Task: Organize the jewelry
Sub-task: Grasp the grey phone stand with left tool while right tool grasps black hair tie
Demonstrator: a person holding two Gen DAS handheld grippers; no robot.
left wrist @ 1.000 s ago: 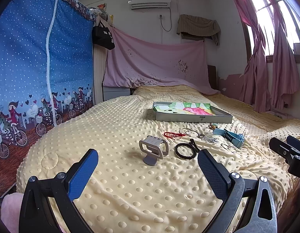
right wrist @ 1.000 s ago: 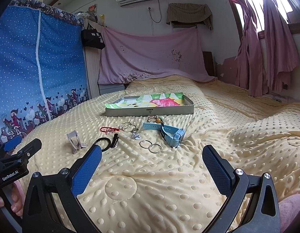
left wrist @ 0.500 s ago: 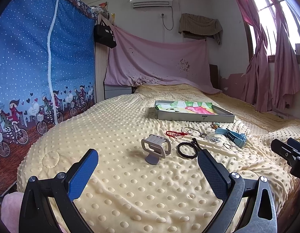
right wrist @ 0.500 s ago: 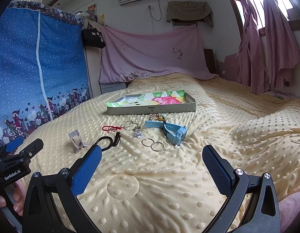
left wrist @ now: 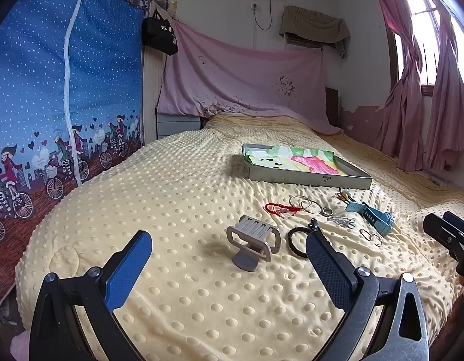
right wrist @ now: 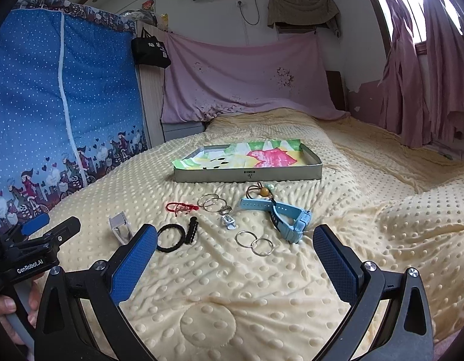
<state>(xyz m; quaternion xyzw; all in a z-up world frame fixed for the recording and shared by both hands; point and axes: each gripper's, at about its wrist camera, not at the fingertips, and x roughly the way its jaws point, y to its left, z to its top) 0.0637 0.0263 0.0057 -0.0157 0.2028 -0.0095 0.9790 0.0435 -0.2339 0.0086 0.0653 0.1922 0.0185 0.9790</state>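
Loose jewelry lies on the yellow dotted bedspread in front of a shallow grey tray (right wrist: 247, 176) lined with colourful paper. In the right wrist view I see a blue watch (right wrist: 289, 219), a black braided bracelet (right wrist: 170, 237), a red cord bracelet (right wrist: 181, 207), thin silver bangles (right wrist: 211, 203), two silver rings (right wrist: 256, 242), a silver clip (right wrist: 229, 221) and a beaded cord (right wrist: 262, 191). A grey stand (left wrist: 253, 242) sits left of them. My left gripper (left wrist: 229, 258) is open just short of the stand. My right gripper (right wrist: 235, 255) is open before the rings. Neither holds anything.
A blue zip wardrobe (left wrist: 51, 90) stands along the left of the bed. Pink cloth (left wrist: 247, 90) covers the headboard and pink curtains (left wrist: 427, 105) hang at the right. A hand (right wrist: 6, 310) holds the left gripper's handle. Bare bedspread lies around the items.
Both cameras have drifted slightly closer to the jewelry on the bed. Both grippers stay open and nothing has been picked up.
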